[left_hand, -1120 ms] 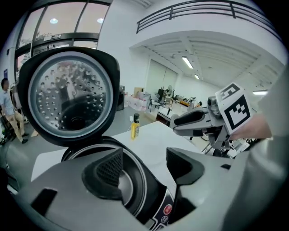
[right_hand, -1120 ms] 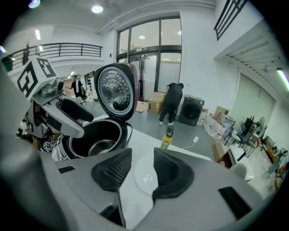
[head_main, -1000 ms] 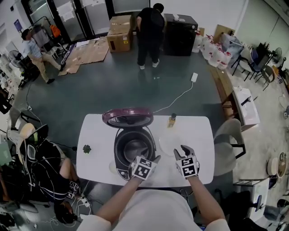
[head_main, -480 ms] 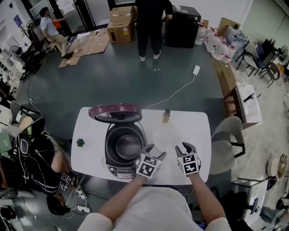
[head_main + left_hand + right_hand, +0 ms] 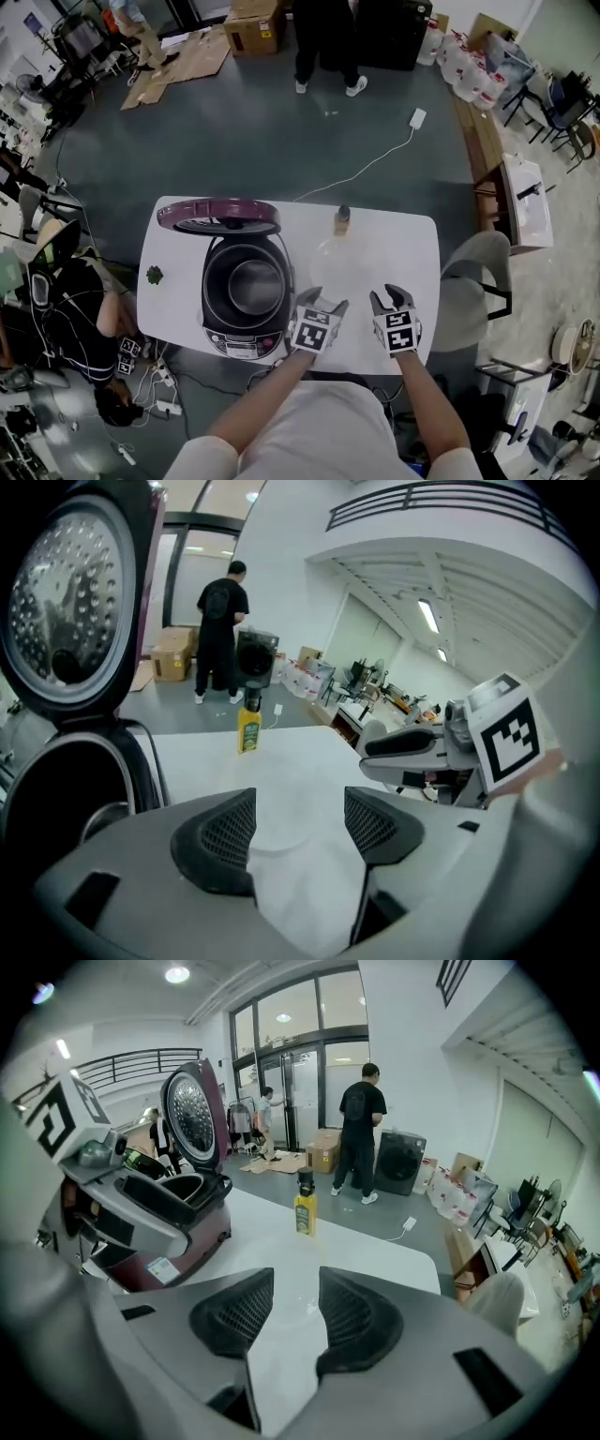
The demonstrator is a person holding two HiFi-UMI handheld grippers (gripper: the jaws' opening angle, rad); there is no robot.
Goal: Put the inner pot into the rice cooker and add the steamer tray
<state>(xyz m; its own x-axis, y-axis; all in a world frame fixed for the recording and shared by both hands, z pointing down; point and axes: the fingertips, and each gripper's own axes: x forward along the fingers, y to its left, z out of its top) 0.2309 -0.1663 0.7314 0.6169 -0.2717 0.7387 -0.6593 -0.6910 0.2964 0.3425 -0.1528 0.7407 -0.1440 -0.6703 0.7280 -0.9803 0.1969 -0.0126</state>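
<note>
Both grippers have drawn off the rice cooker's front and now hang low over the bare white table [image 5: 417, 246] to its right. The left gripper [image 5: 324, 302] and right gripper [image 5: 389, 298] each show their jaws parted, with only tabletop between the pads. Just ahead of the left one lies the translucent steamer tray [image 5: 337, 264]; the left gripper view catches only its faint near rim. The head view alone looks into the rice cooker [image 5: 239, 342], where the inner pot [image 5: 253, 286] sits in the well. Its maroon lid [image 5: 217, 216] stands open behind. Beyond the tray stands a yellow bottle [image 5: 305, 1206]. Far off, a person in black [image 5: 361, 1129] stands on the grey floor.
</note>
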